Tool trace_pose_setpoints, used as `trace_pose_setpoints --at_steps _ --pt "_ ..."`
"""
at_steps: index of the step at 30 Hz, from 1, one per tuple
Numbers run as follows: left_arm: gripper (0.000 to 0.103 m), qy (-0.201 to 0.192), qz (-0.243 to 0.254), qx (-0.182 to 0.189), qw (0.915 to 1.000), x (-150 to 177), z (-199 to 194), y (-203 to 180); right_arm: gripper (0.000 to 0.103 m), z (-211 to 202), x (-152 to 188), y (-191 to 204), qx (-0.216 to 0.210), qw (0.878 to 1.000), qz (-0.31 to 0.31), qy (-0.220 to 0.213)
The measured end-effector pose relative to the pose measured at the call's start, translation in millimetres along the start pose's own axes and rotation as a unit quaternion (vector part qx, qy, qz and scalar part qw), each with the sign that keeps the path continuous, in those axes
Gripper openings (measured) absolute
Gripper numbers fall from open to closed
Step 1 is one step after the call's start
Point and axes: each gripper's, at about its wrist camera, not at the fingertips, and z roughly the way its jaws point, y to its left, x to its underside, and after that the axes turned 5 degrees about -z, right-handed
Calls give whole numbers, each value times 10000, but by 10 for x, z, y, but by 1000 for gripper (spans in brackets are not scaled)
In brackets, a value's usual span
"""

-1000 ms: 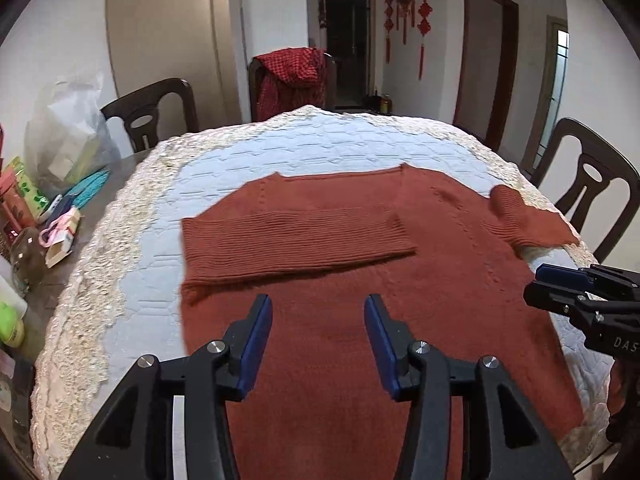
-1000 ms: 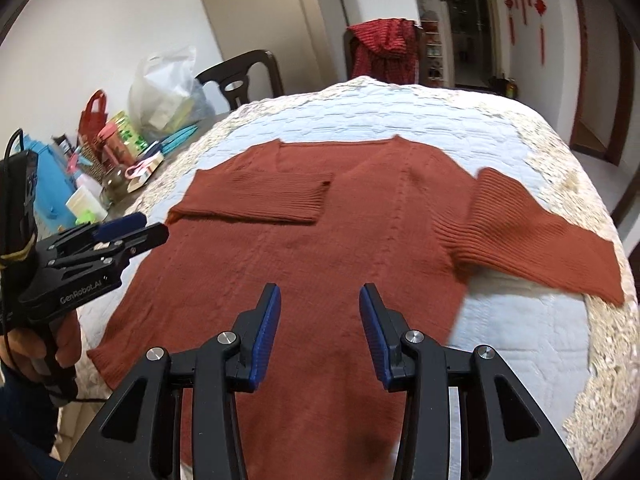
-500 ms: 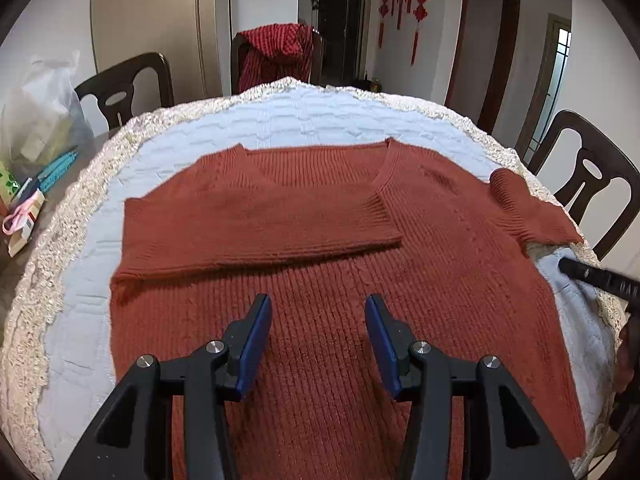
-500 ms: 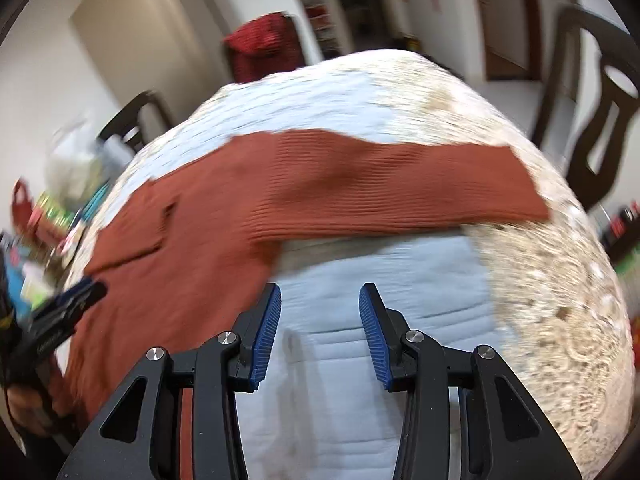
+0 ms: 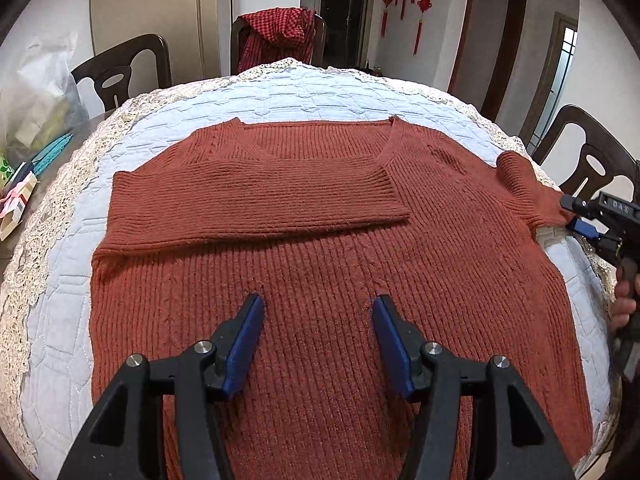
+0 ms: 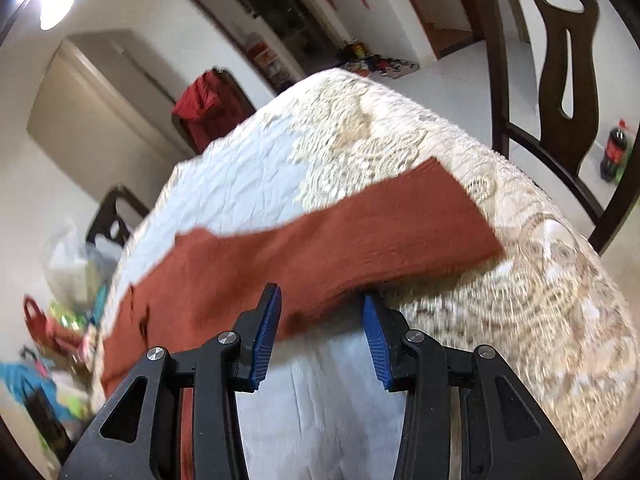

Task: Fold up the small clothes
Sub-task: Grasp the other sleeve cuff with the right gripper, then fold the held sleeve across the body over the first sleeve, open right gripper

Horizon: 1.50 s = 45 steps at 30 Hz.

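A rust-red knit sweater point(image 5: 320, 264) lies flat on the quilted table cover point(image 5: 280, 96). Its left sleeve point(image 5: 256, 208) is folded across the chest. My left gripper point(image 5: 318, 316) hovers low over the sweater's body, its jaws opening with nothing between them. The other sleeve point(image 6: 340, 240) stretches out to the lace edge of the table. My right gripper point(image 6: 321, 304) stands open at that sleeve's near edge, with the edge of the knit between its fingers. In the left wrist view the right gripper point(image 5: 576, 216) is at the cuff point(image 5: 528, 192), far right.
Dark wooden chairs point(image 5: 588, 160) ring the table; the far one carries a red checked garment point(image 5: 280, 36). A plastic bag and small clutter point(image 5: 36, 92) sit at the left. A soda bottle point(image 6: 616, 152) stands on the floor. A hand point(image 5: 624, 308) holds the right gripper.
My left gripper sank closer to the sweater and its jaws widened. My right gripper swung off the sweater's body to the right, rolled, and now sits at the outstretched sleeve.
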Motion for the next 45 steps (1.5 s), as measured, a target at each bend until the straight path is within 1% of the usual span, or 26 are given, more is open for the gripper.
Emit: trace_pose_setpoints --at_steps 1,2,5,7,11,14,18,20,21,24,26,27,29,31,33,35,37,40,42,43,44,45 --pt "60 -1 -4 3 10000 -1 1 -1 39 8 -20 -4 -5 10000 31 -32" --pt "60 -1 -10 10 10000 1 -1 3 31 17 -39 -2 -4 10000 46 -51" --pt "61 0 -16 17 10000 0 0 5 16 68 -94 42 51 10000 30 -63" --pt "61 2 -16 17 10000 -1 0 3 13 48 -133 125 17 9999 -83 -130" --pt "61 -1 -34 26 10000 -2 2 -4 13 -38 -201 409 -98 9981 -507 -328" --pt "61 -5 -52 52 10000 -4 4 -9 13 -74 -245 710 -237 9949 -893 -413" --pt "61 -25 -121 131 9998 -10 -30 16 13 -26 -205 1209 -613 9871 -1431 -366" --pt "61 -36 -171 146 9997 -18 -64 56 13 39 -131 1497 -860 9805 -1748 -255" --pt "61 -59 -191 130 9997 -20 -89 74 13 93 -65 1677 -998 9753 -1963 -157" --pt "61 -152 -285 67 9995 -37 -174 177 13 259 161 2058 -1256 9591 -2531 146" --pt "61 -195 -367 36 9991 -47 -223 266 14 453 355 2277 -1454 9443 -2905 529" --pt "61 -221 -416 9 9989 -55 -253 313 14 591 459 2360 -1528 9359 -3062 833" --pt "61 -267 -492 -28 9984 -80 -296 410 15 776 643 2428 -1572 9249 -3221 1268" --pt "61 -313 -576 -61 9978 -108 -349 505 15 824 764 2429 -1576 9186 -3334 1418" --pt "61 -365 -647 -35 9972 -163 -388 571 15 775 817 2383 -1655 9157 -3366 1446" --pt "61 -429 -659 22 9969 -227 -407 600 15 679 796 2289 -1700 9173 -3320 1395" --pt "61 -477 -619 156 9968 -314 -394 573 15 599 752 2180 -1662 9239 -3201 1277" --pt "61 -374 -564 436 9968 -437 -268 499 15 533 650 1962 -1495 9407 -2847 1085" --pt "61 -276 -460 494 9973 -514 -121 405 15 532 597 1811 -1324 9525 -2542 1031" --pt "58 -221 -404 519 9976 -545 -38 362 15 534 571 1723 -1247 9575 -2385 1035" --pt "53 -142 -358 524 9979 -568 47 328 15 534 559 1656 -1208 9604 -2283 1045" --pt "51 -34 -326 522 9981 -585 139 299 15 522 555 1600 -1189 9622 -2214 1049"
